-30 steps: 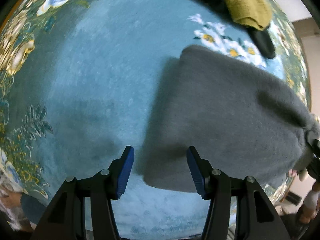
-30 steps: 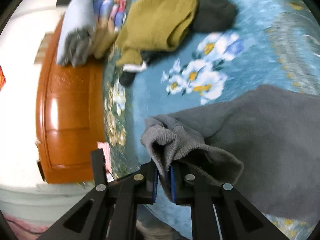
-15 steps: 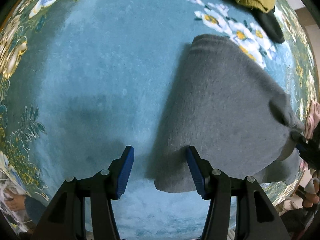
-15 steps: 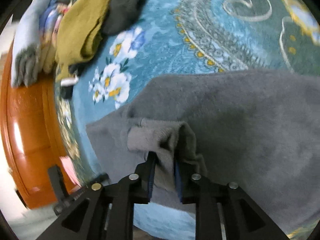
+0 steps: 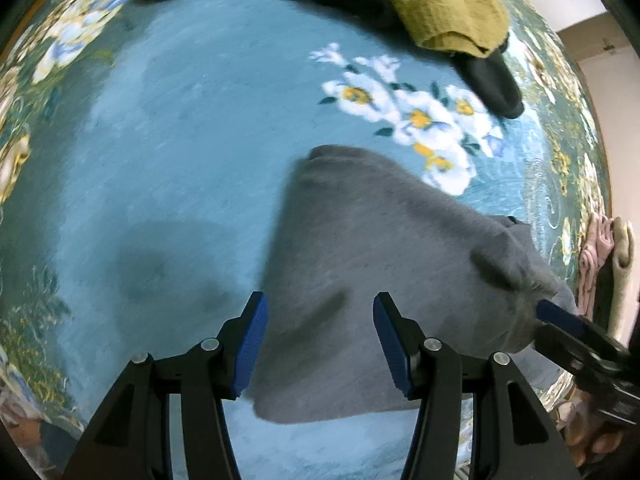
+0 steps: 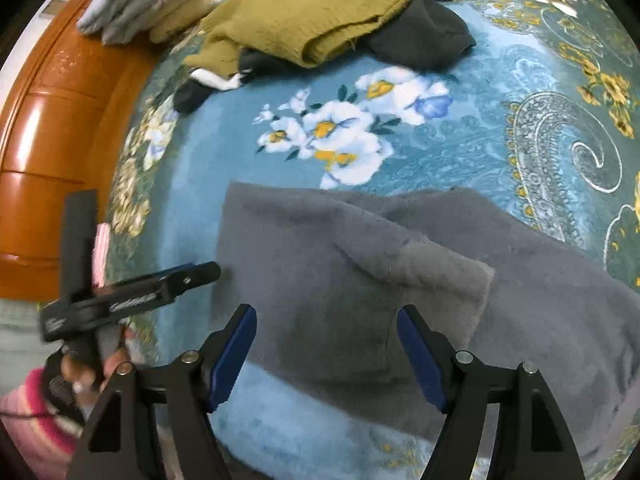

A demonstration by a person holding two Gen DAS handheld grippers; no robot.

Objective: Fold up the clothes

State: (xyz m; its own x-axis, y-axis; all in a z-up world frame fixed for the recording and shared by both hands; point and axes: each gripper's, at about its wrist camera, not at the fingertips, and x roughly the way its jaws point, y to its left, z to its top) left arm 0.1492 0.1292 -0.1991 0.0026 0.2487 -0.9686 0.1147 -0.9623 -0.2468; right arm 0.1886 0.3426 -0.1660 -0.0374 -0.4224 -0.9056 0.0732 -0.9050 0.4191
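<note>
Now that my right gripper (image 6: 326, 354) has let go of the grey sweater (image 6: 360, 280), both it and my left gripper (image 5: 318, 346) gape empty above the cloth, which lies folded on the blue blanket (image 5: 180, 140). Bare blanket spreads leftward; the olive garment (image 6: 316, 4) lies well apart.

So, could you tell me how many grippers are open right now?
2. The left gripper hangs open over the grey garment; the right gripper is open above its folded flap.
</note>
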